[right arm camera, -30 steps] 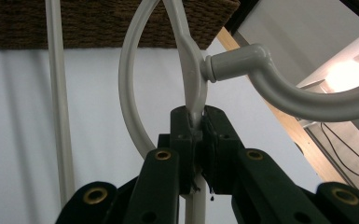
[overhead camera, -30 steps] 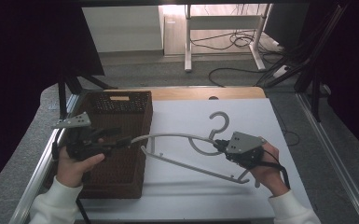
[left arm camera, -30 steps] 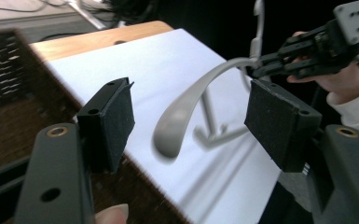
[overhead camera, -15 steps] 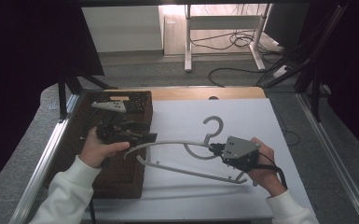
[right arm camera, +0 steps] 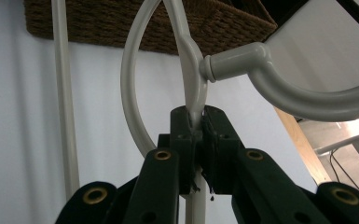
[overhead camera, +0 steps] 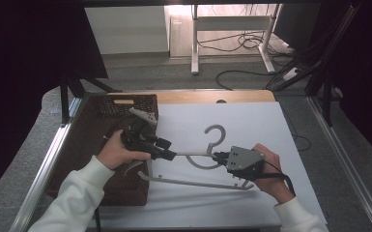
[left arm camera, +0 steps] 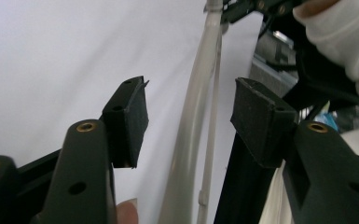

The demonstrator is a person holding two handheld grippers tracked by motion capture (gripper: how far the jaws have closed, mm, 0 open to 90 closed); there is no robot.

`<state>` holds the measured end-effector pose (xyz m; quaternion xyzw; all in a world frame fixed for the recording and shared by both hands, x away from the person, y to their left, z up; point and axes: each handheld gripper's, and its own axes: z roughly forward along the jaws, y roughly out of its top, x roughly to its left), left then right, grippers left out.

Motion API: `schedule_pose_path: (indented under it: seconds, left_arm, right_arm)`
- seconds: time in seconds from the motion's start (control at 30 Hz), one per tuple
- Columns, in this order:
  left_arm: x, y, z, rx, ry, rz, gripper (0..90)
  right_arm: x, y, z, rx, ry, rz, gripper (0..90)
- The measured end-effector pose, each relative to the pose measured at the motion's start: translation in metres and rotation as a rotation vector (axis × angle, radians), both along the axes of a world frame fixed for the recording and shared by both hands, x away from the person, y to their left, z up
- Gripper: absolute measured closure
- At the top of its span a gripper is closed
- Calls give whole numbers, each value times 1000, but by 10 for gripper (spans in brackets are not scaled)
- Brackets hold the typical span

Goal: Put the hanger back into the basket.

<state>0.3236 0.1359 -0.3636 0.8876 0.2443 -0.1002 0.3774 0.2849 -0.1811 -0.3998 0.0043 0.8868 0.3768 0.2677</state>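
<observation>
A grey plastic hanger (overhead camera: 193, 182) lies on the white table top, its hook (overhead camera: 216, 130) pointing away from me. My right gripper (overhead camera: 218, 156) is shut on the hanger's arm beside the neck; in the right gripper view the jaws pinch the thin grey arm (right arm camera: 193, 100) just below the hook (right arm camera: 307, 98). My left gripper (overhead camera: 168, 154) is at the basket's right edge. Its jaws stand open on either side of the hanger's other arm (left arm camera: 191, 140), with gaps on both sides.
A brown wicker basket (overhead camera: 125, 99) stands at the table's left, under my left hand, and shows beyond the hanger as the basket (right arm camera: 168, 28) in the right gripper view. The white table top (overhead camera: 251, 121) spreads to the right. A wooden strip (overhead camera: 198, 96) runs along the far edge.
My left gripper has moved from above the basket rightward to the hanger's left arm. The hanger and the right gripper shifted slightly toward me and left.
</observation>
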Motion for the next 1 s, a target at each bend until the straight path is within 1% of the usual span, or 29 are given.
schedule_pose_path:
  seconds: [0.03, 0.07, 0.1, 0.17, 0.2, 0.23, 0.27, 0.33, 0.37, 0.4, 0.43, 0.5, 0.57, 0.6, 0.67, 0.7, 0.73, 0.77, 0.8, 0.83, 0.9, 0.93, 0.97, 1.0]
  left_arm:
    - [0, -2, -1, 7, 4, -11, 486]
    - [0, -2, -1, 7, 4, -11, 516]
    - [0, -5, -2, 23, 6, -36, 544]
    - [-1, -11, -3, 46, 6, -55, 593]
    - [-1, -13, -4, 64, 7, -73, 619]
    - [-1, -13, -4, 64, 7, -73, 649]
    - [-2, -18, -6, 78, 13, -86, 686]
    - [-2, -22, -8, 102, 14, -105, 753]
    - [-2, -22, -8, 102, 14, -105, 771]
    - [-2, -24, -9, 96, 24, -115, 778]
    - [-2, -24, -9, 96, 24, -115, 783]
    - [-4, -24, -7, 78, 18, -116, 793]
    - [-4, -23, -6, 74, 15, -115, 799]
    - [-5, -24, -5, 71, 9, -108, 799]
    - [-6, -23, -4, 67, -3, -108, 799]
    - [-6, -23, -3, 65, -12, -99, 801]
    - [-7, -23, -3, 62, -16, -88, 802]
    - [-7, -23, -3, 62, -16, -88, 802]
    - [-7, -22, -2, 59, -22, -76, 801]
    - [-6, -19, -1, 51, -30, -53, 800]
    - [-5, -16, 0, 32, -28, -32, 801]
    - [-5, -13, 0, 28, -27, -27, 801]
    - [-5, -13, 0, 28, -27, -27, 801]
    - [-6, -9, 2, 22, -39, -14, 801]
  right_arm:
    - [0, 0, 0, -3, -4, 5, 831]
    - [-1, 1, 0, -2, -6, 10, 831]
    - [-1, 1, 0, -5, -9, 11, 831]
    - [-2, 2, 1, -2, -19, 15, 830]
    - [-3, 2, 1, 0, -23, 18, 831]
    - [-3, 2, 1, 3, -26, 20, 831]
    - [-3, 3, 2, 5, -29, 21, 831]
    - [-4, 3, 2, 8, -35, 23, 830]
    - [-4, 3, 2, 5, -37, 27, 830]
    - [-4, 2, 2, -1, -41, 25, 830]
    - [-4, 2, 2, -1, -41, 25, 830]
    - [-3, 1, 1, -3, -40, 24, 828]
    - [-3, 1, 1, 0, -40, 25, 827]
    - [-2, 1, 1, 14, -32, 17, 818]
    - [-1, 0, 2, 23, -32, 14, 813]
    - [0, -1, 3, 37, -21, 10, 792]
    - [0, -2, 3, 50, -10, 4, 749]
    - [1, -2, 3, 62, -2, 1, 680]
    - [0, -2, 3, 68, -12, -20, 606]
    - [0, -3, 4, 86, -17, -44, 536]
    - [-1, -6, 8, 124, -29, -106, 437]
    - [-2, -8, 12, 154, -33, -135, 407]
    - [-2, -8, 12, 154, -33, -135, 407]
    - [-4, -15, 19, 214, -22, -168, 369]
